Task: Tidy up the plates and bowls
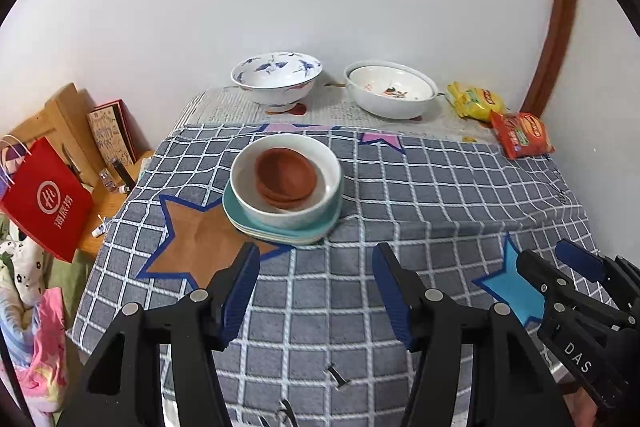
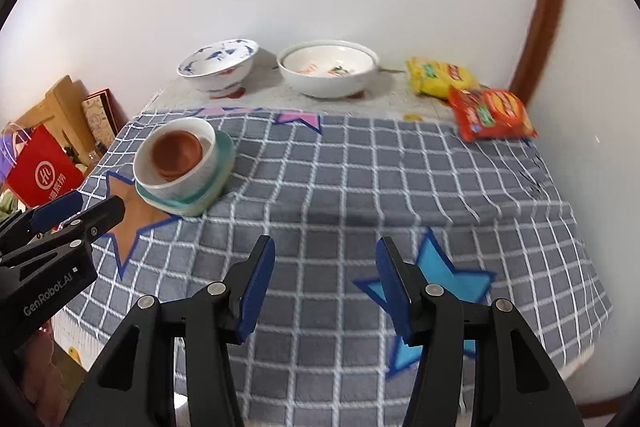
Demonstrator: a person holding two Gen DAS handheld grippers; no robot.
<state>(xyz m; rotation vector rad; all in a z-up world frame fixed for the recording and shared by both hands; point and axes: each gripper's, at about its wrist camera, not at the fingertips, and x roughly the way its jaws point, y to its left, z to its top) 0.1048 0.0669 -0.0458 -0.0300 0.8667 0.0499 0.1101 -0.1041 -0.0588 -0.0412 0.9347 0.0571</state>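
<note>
To the left of the white bowl [image 1: 286, 179], beyond the tabletop's edge, a red paper bag [image 1: 46, 201] stands in front of a wooden box [image 1: 60, 123] and a patterned book [image 1: 110, 137]. The white bowl itself sits on a stack of teal plates [image 1: 276, 227], and brown saucers [image 1: 286, 175] lie nested inside it. This stack rests on the grey checked cloth [image 1: 420, 195], partly on a brown star patch [image 1: 200, 239].

Nearer the camera than the white bowl, the left claw [image 1: 316, 291] hangs above the cloth with its blue pads apart and nothing between them.

Behind the white bowl, near the wall, stands a blue-patterned bowl [image 1: 276, 77]. To its right, and further right of the white bowl, stands a wider white bowl with a red motif [image 1: 390, 89], which seems to have a second bowl nested in it. Both sit on a pale printed covering past the checked cloth.

Far right of the white bowl, in the tabletop's back corner, a yellow snack packet [image 1: 474, 101] lies just beside a red snack packet [image 1: 522, 133].

Well to the right of the white bowl and nearer the camera, the right claw [image 2: 326, 283] hovers over a light blue star patch [image 2: 448, 275], its pads spread and empty. Neither claw touches any dish.
</note>
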